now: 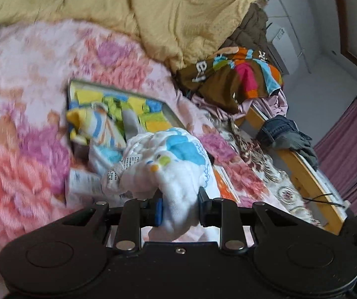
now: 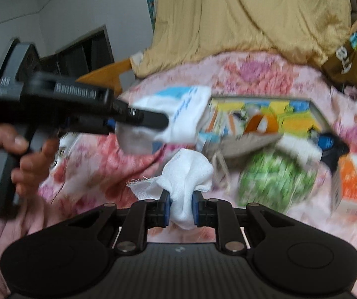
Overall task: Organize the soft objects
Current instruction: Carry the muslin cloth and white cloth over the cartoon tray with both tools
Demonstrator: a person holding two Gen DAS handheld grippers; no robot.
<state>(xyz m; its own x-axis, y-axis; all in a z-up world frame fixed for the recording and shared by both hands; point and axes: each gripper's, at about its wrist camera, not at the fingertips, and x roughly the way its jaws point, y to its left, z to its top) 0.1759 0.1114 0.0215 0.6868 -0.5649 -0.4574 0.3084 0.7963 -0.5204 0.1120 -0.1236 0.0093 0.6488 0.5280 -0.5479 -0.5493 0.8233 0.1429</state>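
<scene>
- The left gripper is clenching a white printed cloth by one bunched end, likely so it hangs free of the pile.
- The right gripper is pinching a plain white gauze cloth, just near of the clutter.
- Both cloths are hanging over the pink floral blanket, near the colourful tray, probably their sorting spot.
</scene>
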